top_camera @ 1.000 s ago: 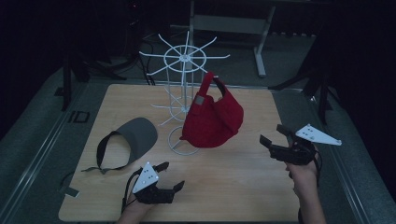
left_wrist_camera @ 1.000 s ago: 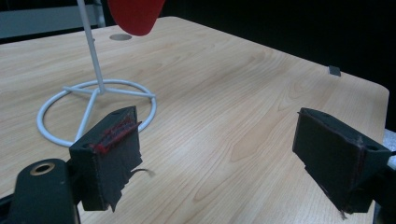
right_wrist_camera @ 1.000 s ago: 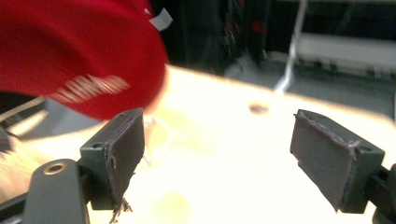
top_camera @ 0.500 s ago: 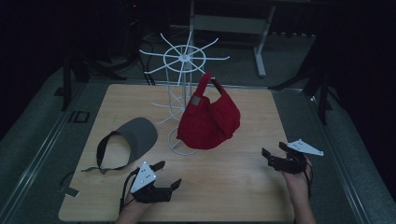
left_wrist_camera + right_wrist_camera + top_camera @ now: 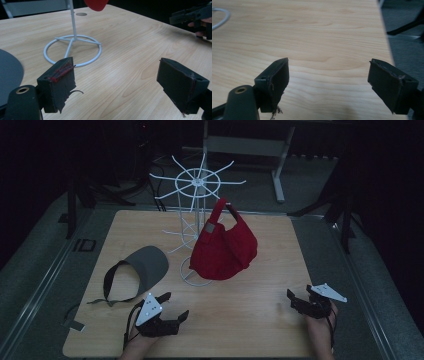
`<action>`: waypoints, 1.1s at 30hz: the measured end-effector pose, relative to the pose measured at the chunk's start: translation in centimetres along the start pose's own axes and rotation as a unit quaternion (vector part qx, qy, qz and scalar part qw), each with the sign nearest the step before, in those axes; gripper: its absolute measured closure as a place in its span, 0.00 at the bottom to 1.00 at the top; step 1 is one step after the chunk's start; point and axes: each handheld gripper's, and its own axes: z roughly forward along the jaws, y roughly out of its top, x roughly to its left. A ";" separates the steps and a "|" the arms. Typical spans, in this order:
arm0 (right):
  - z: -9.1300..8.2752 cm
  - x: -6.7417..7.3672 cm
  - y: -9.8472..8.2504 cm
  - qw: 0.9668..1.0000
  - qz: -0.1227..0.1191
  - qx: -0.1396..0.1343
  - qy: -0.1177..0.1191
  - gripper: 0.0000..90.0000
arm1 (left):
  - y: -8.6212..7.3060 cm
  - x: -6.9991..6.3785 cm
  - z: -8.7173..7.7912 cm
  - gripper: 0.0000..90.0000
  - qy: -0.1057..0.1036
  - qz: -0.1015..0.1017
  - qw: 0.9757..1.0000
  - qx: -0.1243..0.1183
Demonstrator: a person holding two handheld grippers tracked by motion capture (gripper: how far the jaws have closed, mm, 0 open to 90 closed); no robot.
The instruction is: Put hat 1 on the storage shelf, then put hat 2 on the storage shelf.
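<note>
We rest both grippers, the left gripper and right gripper, jaws apart and empty, near the tabletop's front edge. For the grey visor by the left edge, we should pinch its brim squarely.

Light wood-grain tabletop, squarish, sitting on grey floor. Standing on it, near the middle, a white wire rack, its ring base flat on the wood. To the left of that base lies a grey visor, brim toward the rack, strap looping out toward the left edge. The right half of the tabletop is bare wood.
</note>
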 end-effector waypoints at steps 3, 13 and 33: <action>-0.1 -0.4 -0.6 1.000 0.006 -0.005 -0.023 0.19 | -0.1 0.1 0.0 0.17 0.001 -0.002 1.000 0.000; 0.0 -1.0 -1.1 0.998 0.030 0.009 -0.050 0.20 | -0.2 0.2 -0.1 0.17 0.003 -0.001 1.000 0.008; 0.0 -0.7 -1.2 0.998 0.025 0.027 -0.060 0.19 | -2.0 5.0 -5.5 0.17 0.032 -0.039 0.999 0.006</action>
